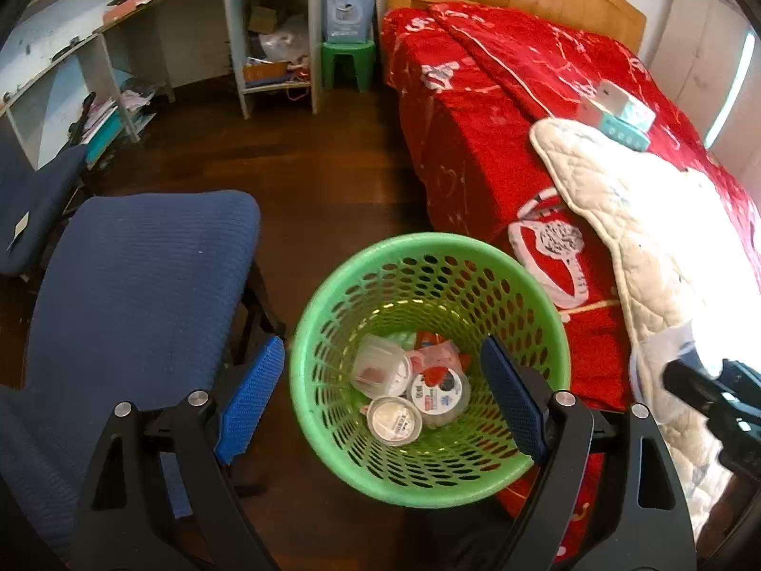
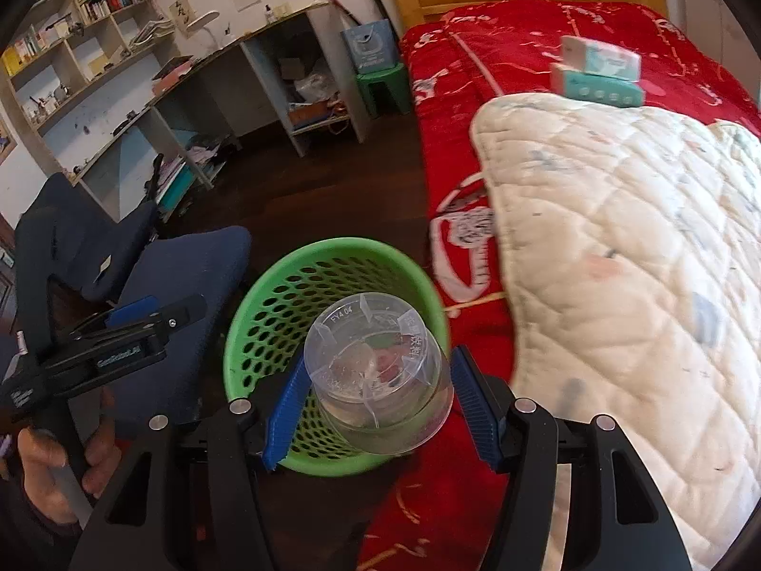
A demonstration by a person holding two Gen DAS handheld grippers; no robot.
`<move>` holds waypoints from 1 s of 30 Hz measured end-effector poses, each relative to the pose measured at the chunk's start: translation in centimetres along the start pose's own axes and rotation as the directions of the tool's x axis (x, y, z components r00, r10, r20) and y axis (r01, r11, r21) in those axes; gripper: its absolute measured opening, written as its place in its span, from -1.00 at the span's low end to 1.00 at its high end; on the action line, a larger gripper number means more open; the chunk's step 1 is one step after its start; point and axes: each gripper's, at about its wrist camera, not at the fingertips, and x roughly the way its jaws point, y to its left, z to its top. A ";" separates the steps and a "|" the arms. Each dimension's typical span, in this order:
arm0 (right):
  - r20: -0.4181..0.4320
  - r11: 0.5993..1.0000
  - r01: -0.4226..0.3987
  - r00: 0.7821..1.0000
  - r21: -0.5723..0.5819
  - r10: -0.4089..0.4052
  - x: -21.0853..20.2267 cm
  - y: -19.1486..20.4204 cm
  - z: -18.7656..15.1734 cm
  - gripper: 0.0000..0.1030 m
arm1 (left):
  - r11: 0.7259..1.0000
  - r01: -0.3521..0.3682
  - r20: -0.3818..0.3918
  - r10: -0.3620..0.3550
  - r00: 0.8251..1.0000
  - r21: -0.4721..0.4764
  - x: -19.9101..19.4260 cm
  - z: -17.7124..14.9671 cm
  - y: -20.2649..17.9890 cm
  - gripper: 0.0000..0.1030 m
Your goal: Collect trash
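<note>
A green perforated basket [image 1: 314, 333] stands on the dark wood floor between a blue chair and the bed. It holds several pieces of trash: clear plastic tubs [image 1: 380, 366] and round lids [image 1: 437, 392]. My left gripper [image 1: 380, 399] is open and empty, hovering above the basket. My right gripper [image 2: 375, 404] is shut on a clear plastic cup [image 2: 375, 371], held bottom-forward above the basket [image 2: 266, 304]. The left gripper [image 2: 138, 314] shows at the left of the right wrist view; the right gripper's body [image 1: 713, 399] shows at the right edge of the left wrist view.
A blue fabric chair [image 1: 133, 295] stands left of the basket. The bed with a red cover [image 1: 475, 109] and a white quilt [image 1: 656, 238] is on the right, with tissue packs [image 2: 599, 66] on it. A desk with shelves [image 1: 266, 38] and a green stool [image 1: 347, 64] stand at the back.
</note>
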 end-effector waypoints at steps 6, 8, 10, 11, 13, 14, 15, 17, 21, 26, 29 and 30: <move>-0.024 0.998 -0.070 0.997 0.006 0.070 2.4 2.2 0.5 0.16 | 0.999 -0.007 0.036 0.008 0.999 -0.036 -1.4 0.4 1.6 0.66; -0.023 0.997 -0.075 0.997 0.001 0.075 2.7 2.7 0.6 0.26 | 0.999 -0.013 0.047 0.015 0.999 -0.042 -1.8 0.5 1.9 0.67; -0.020 0.996 -0.087 0.996 0.000 0.087 2.7 3.0 0.6 0.35 | 0.999 -0.014 0.057 0.016 0.998 -0.041 -2.2 0.6 1.8 0.68; -0.018 0.996 -0.089 0.996 -0.001 0.089 2.5 3.0 0.5 0.37 | 0.999 -0.012 0.059 0.014 0.998 -0.039 -2.4 0.6 1.7 0.69; -0.013 0.997 -0.075 0.997 -0.016 0.075 2.0 2.9 0.4 0.39 | 0.999 -0.012 0.065 0.014 0.998 -0.032 -2.7 0.6 1.3 0.70; -0.013 0.997 -0.070 0.997 -0.020 0.070 1.8 2.9 0.3 0.40 | 0.999 -0.011 0.069 0.013 0.998 -0.030 -2.8 0.6 1.1 0.72; -0.012 0.997 -0.066 0.998 -0.024 0.066 1.5 2.9 0.2 0.44 | 1.000 -0.011 0.074 0.013 0.997 -0.027 -3.0 0.6 0.8 0.73; 0.001 0.998 -0.046 0.999 -0.034 0.046 0.5 2.4 -0.1 0.48 | 1.000 -0.003 0.081 0.004 0.997 -0.021 -3.4 0.5 0.1 0.75; 0.030 0.999 0.010 1.000 -0.050 -0.009 -1.8 1.0 -0.9 0.63 | 1.000 0.016 0.095 -0.017 0.995 0.017 -4.2 0.1 -1.8 0.75; 0.058 0.999 0.049 0.997 0.000 -0.049 -4.6 -1.7 -2.1 0.72 | 0.996 0.044 0.113 -0.053 0.992 0.075 -5.4 -0.8 -5.0 0.82; 0.081 0.995 0.096 0.992 0.027 -0.098 -6.6 -3.6 -3.1 0.76 | 0.991 0.051 0.130 -0.067 0.989 0.120 -6.4 -1.4 -7.2 0.86; 0.089 0.992 0.117 0.989 0.036 -0.120 -7.4 -4.2 -3.5 0.79 | 0.989 0.054 0.135 -0.073 0.988 0.136 -6.7 -1.6 -8.1 0.86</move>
